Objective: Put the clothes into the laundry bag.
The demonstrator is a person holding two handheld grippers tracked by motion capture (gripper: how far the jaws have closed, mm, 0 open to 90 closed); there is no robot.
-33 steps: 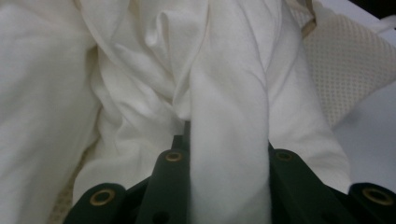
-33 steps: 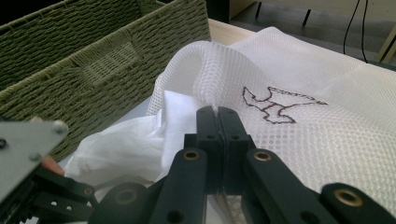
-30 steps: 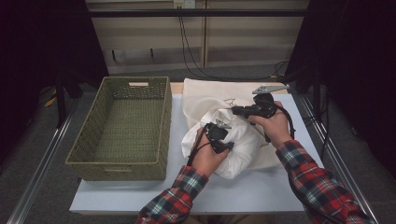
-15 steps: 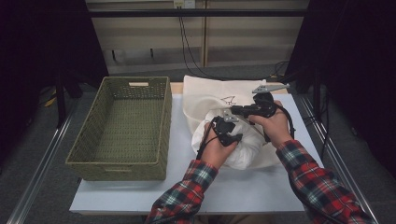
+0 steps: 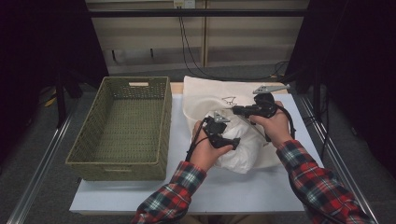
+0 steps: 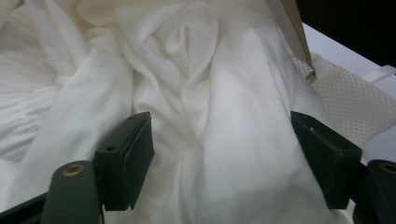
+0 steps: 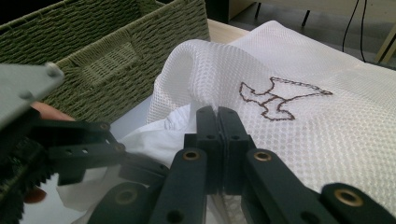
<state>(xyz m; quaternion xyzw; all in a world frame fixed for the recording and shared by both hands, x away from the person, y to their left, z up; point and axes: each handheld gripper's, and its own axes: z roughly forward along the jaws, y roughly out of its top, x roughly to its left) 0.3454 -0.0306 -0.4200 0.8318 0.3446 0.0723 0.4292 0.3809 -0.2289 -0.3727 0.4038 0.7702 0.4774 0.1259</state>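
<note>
White garment [image 6: 201, 116]: bunched at the mesh bag [image 7: 299, 121] mouth, right of the basket [image 5: 126, 126].
Left gripper [image 6: 224, 158]: jaws just opened wide, pads off the cloth.
Right gripper [image 7: 217, 140]: pinching the bag's rim.
Advice: regrip deeper folds, hold mouth raised.

grippers [image 5: 223, 135] over white cloth [image 5: 243, 154]

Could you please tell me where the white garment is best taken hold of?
Probably the raised central fold of the white garment, pinched across its ridge from the basket side; it stands proud, while the cloth around it lies slack.
</note>
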